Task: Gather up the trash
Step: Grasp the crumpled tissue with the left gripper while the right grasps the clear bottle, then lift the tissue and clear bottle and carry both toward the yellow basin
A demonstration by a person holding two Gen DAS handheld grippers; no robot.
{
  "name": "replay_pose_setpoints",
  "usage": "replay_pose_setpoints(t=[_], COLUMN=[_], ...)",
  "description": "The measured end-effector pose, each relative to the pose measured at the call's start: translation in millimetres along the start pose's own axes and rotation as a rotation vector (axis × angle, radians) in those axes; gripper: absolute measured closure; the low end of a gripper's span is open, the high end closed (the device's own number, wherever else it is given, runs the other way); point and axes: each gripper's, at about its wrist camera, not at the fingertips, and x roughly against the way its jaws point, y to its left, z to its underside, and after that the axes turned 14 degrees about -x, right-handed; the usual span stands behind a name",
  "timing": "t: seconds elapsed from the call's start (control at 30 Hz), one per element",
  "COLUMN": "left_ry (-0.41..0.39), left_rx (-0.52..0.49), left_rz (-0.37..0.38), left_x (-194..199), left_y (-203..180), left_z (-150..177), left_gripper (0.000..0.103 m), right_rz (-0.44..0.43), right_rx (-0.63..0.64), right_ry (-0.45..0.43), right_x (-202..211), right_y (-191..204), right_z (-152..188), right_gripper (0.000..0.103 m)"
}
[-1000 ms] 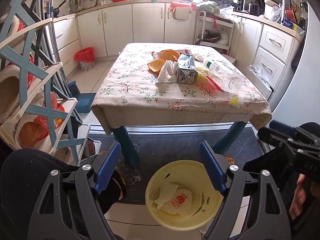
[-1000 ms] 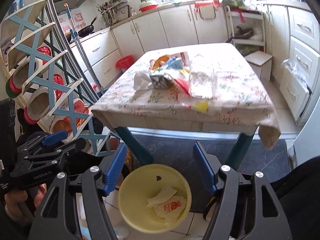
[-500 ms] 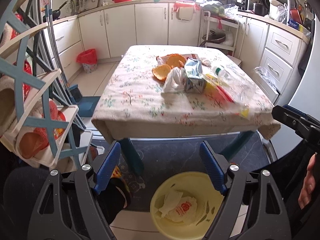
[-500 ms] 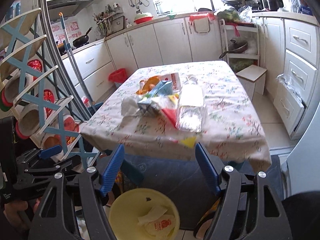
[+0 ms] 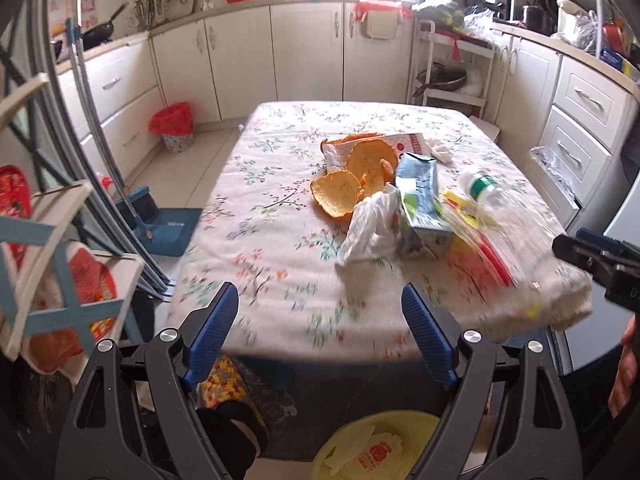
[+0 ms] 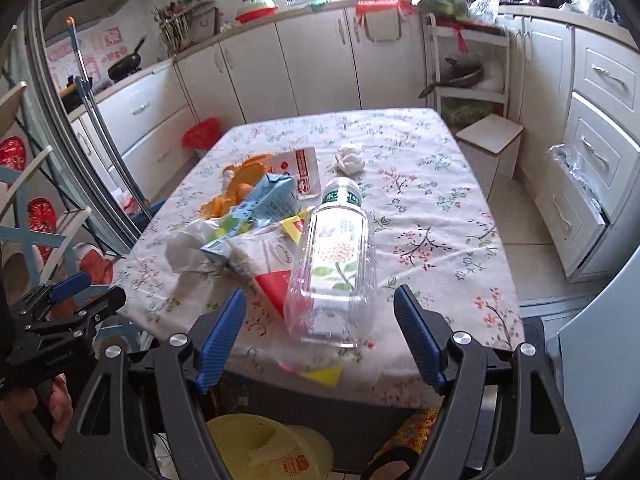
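Observation:
Trash lies on the floral-clothed table (image 5: 280,240): orange peels (image 5: 352,176), a crumpled white bag (image 5: 370,228), a blue milk carton (image 5: 420,200) and a clear plastic bottle (image 6: 336,264) lying on its side with a green cap. A red-and-white wrapper (image 6: 280,276) lies under the bottle. A yellow bin (image 5: 372,452) with paper trash stands on the floor below, also in the right wrist view (image 6: 272,448). My left gripper (image 5: 320,340) is open and empty at the table's near edge. My right gripper (image 6: 320,340) is open and empty, just before the bottle.
A blue-and-white rack (image 5: 60,260) with red items stands at the left. A blue dustpan (image 5: 168,224) and a red-lined bin (image 5: 174,126) sit on the floor. White cabinets (image 5: 304,52) line the back and right. A crumpled tissue (image 6: 350,160) lies farther back on the table.
Both grippers have risen and moved forward from above the yellow bin to the table's near edge. The bin has dropped to the bottom of both views.

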Motion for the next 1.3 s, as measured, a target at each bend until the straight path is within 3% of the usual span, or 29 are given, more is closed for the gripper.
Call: replay_pose_setpoints(t=[0.43,0.57,0.67,0.73,0.8,1.1,1.3], left_ry=[0.067,0.065,0.084,0.100,0.096,0.007,-0.029], left_rx=[0.017,0.031,0.041,0.057,0.083,0.169,0.181], left_rz=[0.038,0.068,0.100,0.119,0.130,0.124,0.126], left_x=[-79,-88,-97,-101,-99,-57,-33], left_y=[-2,-3,-3,0,5,35,43], left_z=[-41,-45,-46,-45,-44,-43,-34], left_gripper=[0.024,0.032,0.061,0.093,0.098,0.099,0.099], right_rz=[0.096,0.091,0.082,0.070,0.044,-0.141,-0.251], right_rx=[-0.012,-0.022,-0.032,-0.043,-0.077,-0.341,-0.414], right_ry=[0.080,0.092,0.117,0.113,0.109,0.090,0.027], right_x=[-55,-59,-64,-63,-60,-47,-30], right_y=[-2,-5,-6,-8,-13,-53,-61], right_z=[-22,-25,-23,-24,-27,-36,-42], right_gripper=[0.030,0.043,0.049,0.049,0.049,0.049,0.049])
